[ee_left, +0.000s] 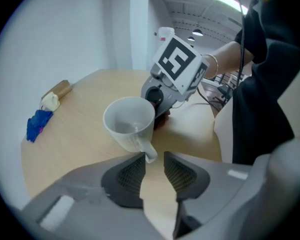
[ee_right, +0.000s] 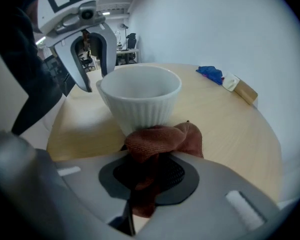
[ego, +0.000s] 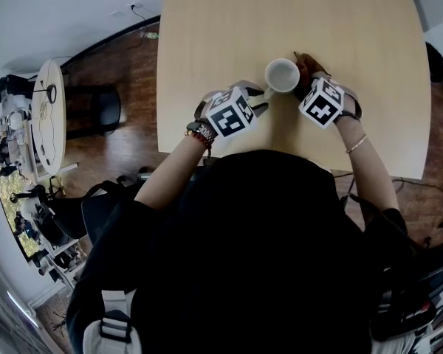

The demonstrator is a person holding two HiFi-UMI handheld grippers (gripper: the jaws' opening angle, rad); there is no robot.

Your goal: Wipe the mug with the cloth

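Observation:
A white ribbed mug [ego: 282, 74] stands upright on the light wooden table [ego: 229, 21], near its front edge. My left gripper [ee_left: 154, 159] is open at the mug's handle [ee_left: 149, 153]; the handle's end lies by the tip of the left finger and the pads are apart from it. On the mug's other side, my right gripper [ee_right: 150, 171] is shut on a brown cloth [ee_right: 162, 139]. The bunched cloth touches the lower wall of the mug [ee_right: 140, 101]. In the head view the cloth [ego: 304, 68] shows just right of the mug.
A crumpled blue thing [ee_right: 210, 74] and a white-and-wood block [ee_right: 240, 88] lie at the table's far side. Left of the table, on the wooden floor, stand a black stool [ego: 96, 108] and a small round table [ego: 48, 116] with clutter.

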